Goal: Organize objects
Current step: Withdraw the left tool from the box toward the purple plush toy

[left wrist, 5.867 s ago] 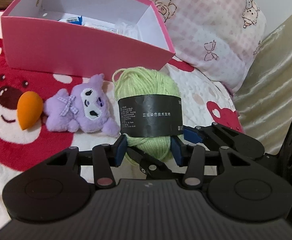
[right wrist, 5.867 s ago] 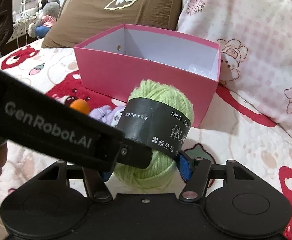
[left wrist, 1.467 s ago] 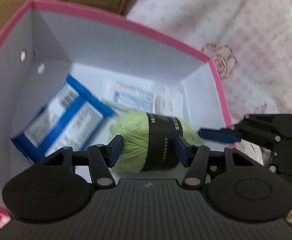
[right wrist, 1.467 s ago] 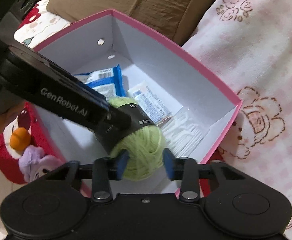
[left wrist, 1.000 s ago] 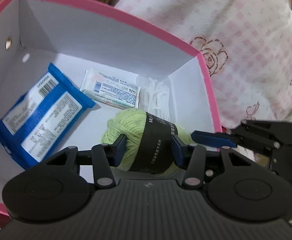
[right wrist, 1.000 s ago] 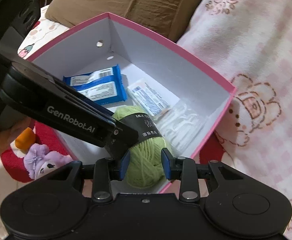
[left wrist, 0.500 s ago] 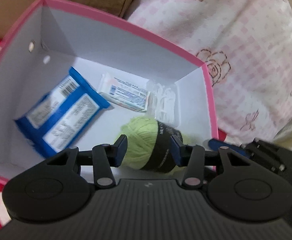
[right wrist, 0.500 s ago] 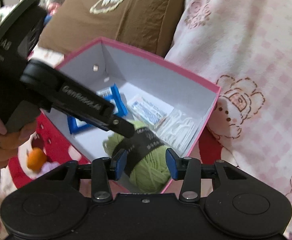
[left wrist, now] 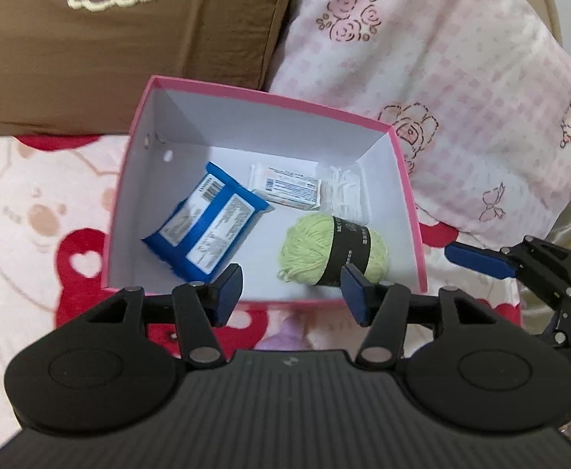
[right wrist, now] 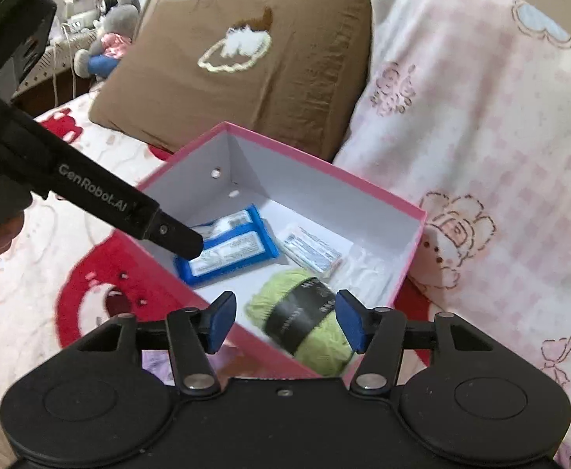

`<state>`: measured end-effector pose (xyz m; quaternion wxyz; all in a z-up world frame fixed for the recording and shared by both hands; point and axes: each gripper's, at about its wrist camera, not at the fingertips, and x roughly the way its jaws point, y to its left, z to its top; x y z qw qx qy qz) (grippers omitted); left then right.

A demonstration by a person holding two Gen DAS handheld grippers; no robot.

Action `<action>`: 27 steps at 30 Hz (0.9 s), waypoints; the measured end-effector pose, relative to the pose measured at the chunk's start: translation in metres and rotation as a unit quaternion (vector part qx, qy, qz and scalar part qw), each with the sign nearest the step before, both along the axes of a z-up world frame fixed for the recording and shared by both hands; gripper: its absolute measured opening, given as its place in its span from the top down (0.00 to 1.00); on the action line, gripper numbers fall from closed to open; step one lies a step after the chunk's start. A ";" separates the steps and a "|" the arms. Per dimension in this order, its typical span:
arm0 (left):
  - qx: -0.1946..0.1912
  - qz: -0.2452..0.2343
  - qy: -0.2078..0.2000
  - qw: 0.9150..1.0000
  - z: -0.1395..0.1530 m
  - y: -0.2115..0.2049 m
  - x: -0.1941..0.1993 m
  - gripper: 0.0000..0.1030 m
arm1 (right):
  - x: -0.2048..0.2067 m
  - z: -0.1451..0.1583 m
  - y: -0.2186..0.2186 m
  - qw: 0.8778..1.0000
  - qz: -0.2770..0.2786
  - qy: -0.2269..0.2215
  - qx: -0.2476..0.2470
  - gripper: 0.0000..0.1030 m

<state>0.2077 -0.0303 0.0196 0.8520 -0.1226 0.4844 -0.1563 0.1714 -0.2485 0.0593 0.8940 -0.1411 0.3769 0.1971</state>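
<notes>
Left gripper (left wrist: 291,289): jaws opening, blue pads apart, nothing gripped; above near rim of box.
Right gripper (right wrist: 283,322): jaws opening, pads clear of yarn; one blue finger (left wrist: 477,260) visible past box's right wall in the left view.
Ball of light-green yarn with black paper band (left wrist: 334,250): lay on box floor, near right corner.
Pink cardboard box with white inside (left wrist: 412,215): also held blue wipes packet (left wrist: 205,221), white sachet (left wrist: 287,187), clear bag of white picks (left wrist: 344,189).
Surround: box on red-and-white bear-print blanket (left wrist: 39,211); brown pillow (left wrist: 129,39) and pink checked pillow (left wrist: 442,78) behind.
</notes>
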 end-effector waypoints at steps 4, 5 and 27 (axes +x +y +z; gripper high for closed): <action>0.013 -0.015 -0.003 1.000 0.017 0.008 -0.018 0.44 | -0.015 0.012 0.006 1.000 -0.006 -0.010 0.004 0.39; 0.013 -0.017 -0.005 1.000 0.021 0.010 -0.022 0.43 | -0.019 0.016 0.008 1.000 -0.008 -0.010 0.010 0.37; 0.008 -0.004 0.028 1.000 0.022 0.043 -0.070 0.09 | -0.096 0.025 0.039 0.999 0.038 -0.006 -0.034 0.07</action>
